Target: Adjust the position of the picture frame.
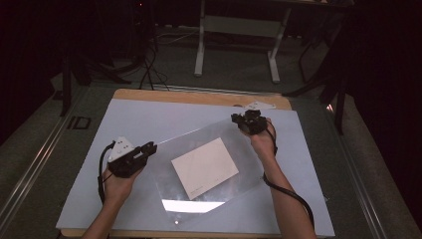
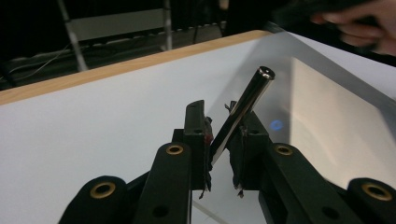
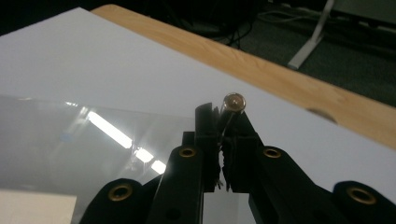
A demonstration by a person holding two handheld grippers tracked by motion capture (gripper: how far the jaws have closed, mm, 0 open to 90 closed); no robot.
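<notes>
A: Look at that clear plastic sleeve [image 1: 209,167]. It is a glossy, see-through sheet, four-sided, sitting skewed over the middle of the pale board [image 1: 124,124]. A bright streak of lamp glare runs along its near edge.

B: And inside it lies a cream sheet of paper [image 1: 204,167], flat, matte and rectangular, turned at the same slant.

A: The left gripper [image 1: 147,149] is at the sleeve's left corner. In the left gripper view a slim shiny metal rod [image 2: 243,109] leans between the black jaws, which stand a little apart. Whether the pads actually press on it, I cannot tell.

B: The right gripper [image 1: 245,118] is at the far right corner. Its own view shows the jaws pinched narrow on a second rod [image 3: 232,103], seen end-on as a round polished tip.

A: Smooth white board on top, a light wooden table edge [image 1: 199,95] showing beyond it, and a dull grey floor [image 1: 234,64] behind.

B: Both hands come up from the near side, cables trailing.
</notes>
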